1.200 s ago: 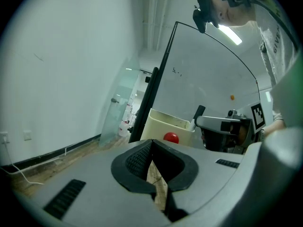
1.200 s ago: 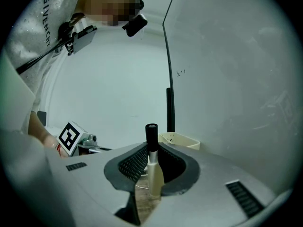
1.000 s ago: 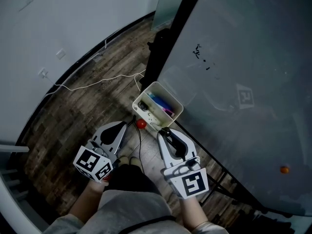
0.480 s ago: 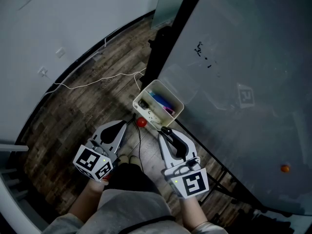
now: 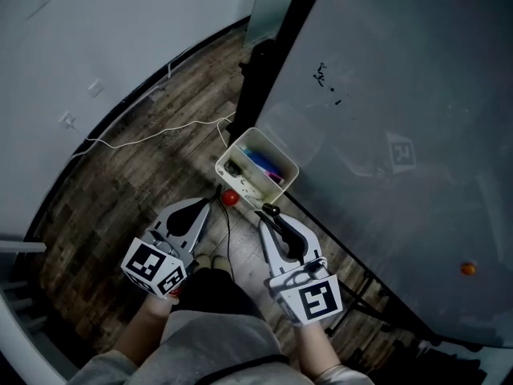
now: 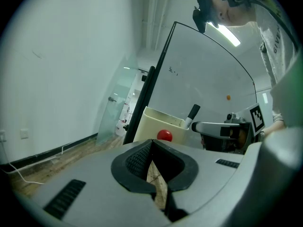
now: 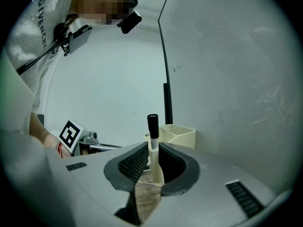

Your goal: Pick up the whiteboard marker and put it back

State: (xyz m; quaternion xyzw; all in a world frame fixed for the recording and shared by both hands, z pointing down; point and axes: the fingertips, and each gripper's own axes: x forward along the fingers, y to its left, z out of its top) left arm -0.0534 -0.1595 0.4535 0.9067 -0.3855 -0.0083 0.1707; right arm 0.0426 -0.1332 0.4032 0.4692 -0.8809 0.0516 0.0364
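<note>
Seen from above, a person holds two grippers over a wooden floor [image 5: 136,179] beside a whiteboard [image 5: 385,95]. The right gripper [image 5: 268,215] has its fingers [image 7: 129,165] pinching a white marker [image 7: 152,136] by its body, with the black cap pointing ahead, just short of a cream tray [image 5: 282,184] at the whiteboard's lower edge. The tray holds what look like blue and purple pens. The left gripper [image 5: 210,203] has its fingers [image 6: 137,161] pressed together at the tips with nothing between them, near a red ball [image 5: 230,198] by the tray
</note>
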